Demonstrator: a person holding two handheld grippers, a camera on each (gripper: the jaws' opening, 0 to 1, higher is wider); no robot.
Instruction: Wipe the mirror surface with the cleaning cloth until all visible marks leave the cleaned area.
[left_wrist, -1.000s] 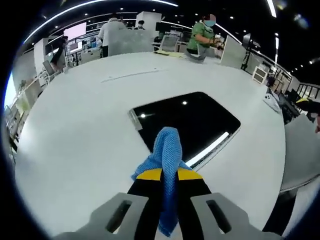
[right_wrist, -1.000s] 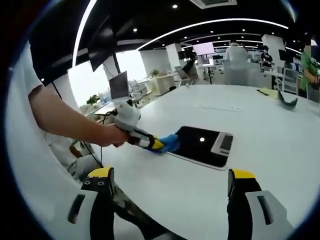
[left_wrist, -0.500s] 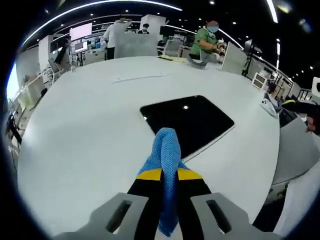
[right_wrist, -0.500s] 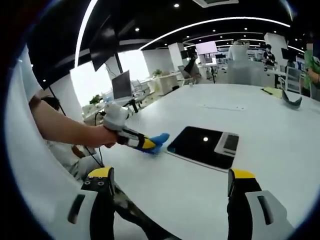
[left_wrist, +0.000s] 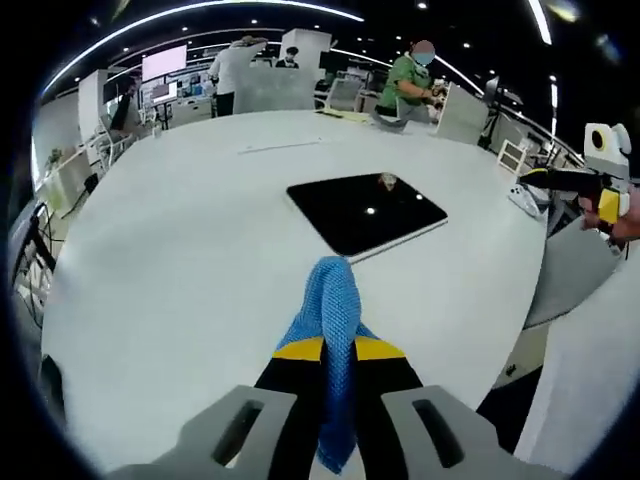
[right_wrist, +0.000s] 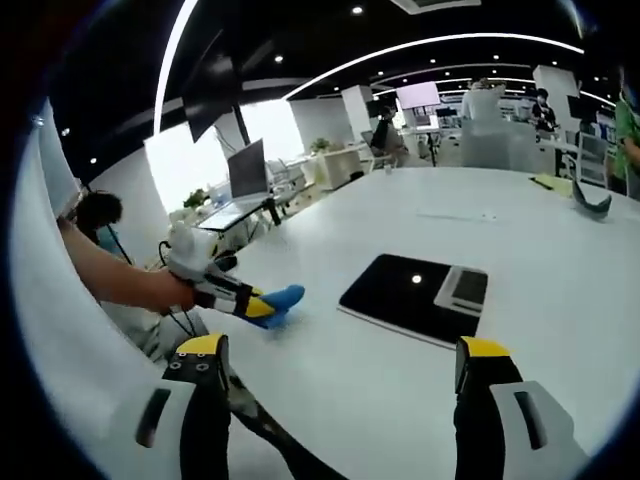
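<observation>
My left gripper (left_wrist: 338, 330) has drawn back from the flat black rectangular mirror (left_wrist: 366, 210) on the white bench (left_wrist: 170, 250), clenched on the blue mesh cloth (left_wrist: 330, 300). My right gripper (right_wrist: 340, 365) hangs spread, empty. Wiping appears paused; next comes returning cloth to glass.

Open-plan office floor

A broad white table (left_wrist: 180, 250) filled the centre of the left gripper view; behind it, along the top of the frame, stood desks with monitors (left_wrist: 163, 63) and people (left_wrist: 410, 80) at work. In the right gripper view, a dark ceiling with long light strips (right_wrist: 420, 45) arched overhead, and a laptop (right_wrist: 245, 170) sat by bright windows at upper left.
</observation>
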